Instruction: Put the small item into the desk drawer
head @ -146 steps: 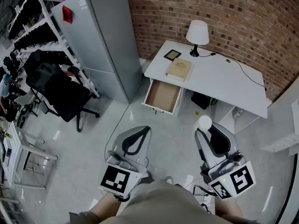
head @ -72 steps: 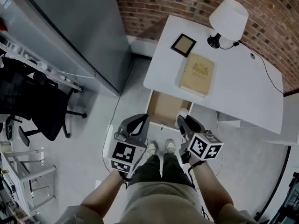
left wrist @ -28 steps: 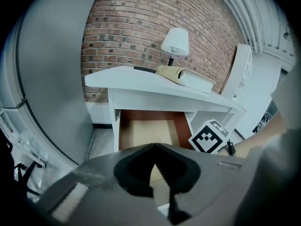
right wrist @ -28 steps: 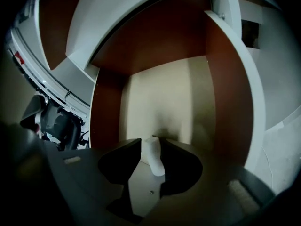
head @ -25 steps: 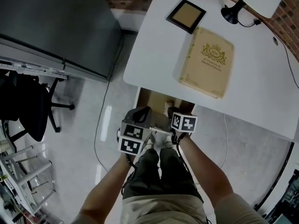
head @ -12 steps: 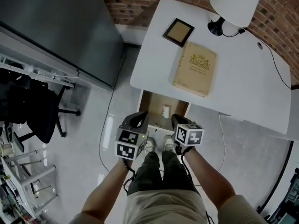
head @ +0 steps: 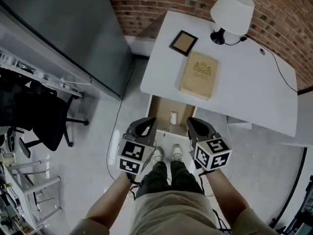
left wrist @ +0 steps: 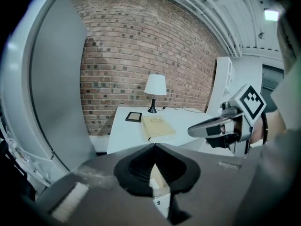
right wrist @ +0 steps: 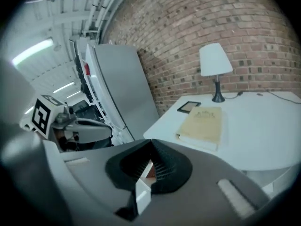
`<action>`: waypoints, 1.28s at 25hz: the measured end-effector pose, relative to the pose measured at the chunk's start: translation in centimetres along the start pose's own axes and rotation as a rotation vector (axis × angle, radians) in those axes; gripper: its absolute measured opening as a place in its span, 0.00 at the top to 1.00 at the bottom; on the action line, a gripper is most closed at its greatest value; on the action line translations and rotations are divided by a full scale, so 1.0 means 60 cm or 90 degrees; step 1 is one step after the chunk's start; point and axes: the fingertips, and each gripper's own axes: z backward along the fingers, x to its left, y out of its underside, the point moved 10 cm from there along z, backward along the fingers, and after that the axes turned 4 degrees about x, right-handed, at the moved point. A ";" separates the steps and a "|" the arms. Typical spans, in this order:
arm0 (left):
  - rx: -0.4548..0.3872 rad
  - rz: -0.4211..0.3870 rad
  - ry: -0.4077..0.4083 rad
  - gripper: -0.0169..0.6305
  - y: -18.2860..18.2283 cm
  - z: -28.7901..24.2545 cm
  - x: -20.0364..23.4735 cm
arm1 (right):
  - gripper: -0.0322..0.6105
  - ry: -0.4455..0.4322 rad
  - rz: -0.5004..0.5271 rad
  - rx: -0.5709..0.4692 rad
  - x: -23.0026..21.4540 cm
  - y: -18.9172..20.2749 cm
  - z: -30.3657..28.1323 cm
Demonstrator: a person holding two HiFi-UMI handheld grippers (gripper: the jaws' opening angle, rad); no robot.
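Note:
The small white item point(head: 173, 117) lies inside the open desk drawer point(head: 164, 107), on its brown bottom. In the head view both grippers hang above the drawer's front edge. My left gripper point(head: 150, 123) is to the left of the item and my right gripper point(head: 190, 123) to its right, neither touching it. The left gripper view shows that gripper point(left wrist: 154, 149) with its jaws met at the tips and nothing between them. In the right gripper view the right gripper point(right wrist: 151, 146) is likewise shut and empty.
The white desk point(head: 254, 82) carries a tan book point(head: 198, 75), a small dark-framed picture point(head: 183, 42) and a white lamp point(head: 232, 6). A grey refrigerator point(head: 63, 23) stands to the left, a black office chair point(head: 34, 116) further left. My shoes point(head: 166, 154) are by the drawer front.
The right gripper carried the white item to the drawer and let it go there. Since a second ago both grippers have risen from the drawer, and the item stays inside.

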 end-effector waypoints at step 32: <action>-0.306 -0.177 -0.078 0.97 -0.286 0.382 -0.082 | 0.95 -0.151 0.271 -0.380 0.279 -0.324 0.338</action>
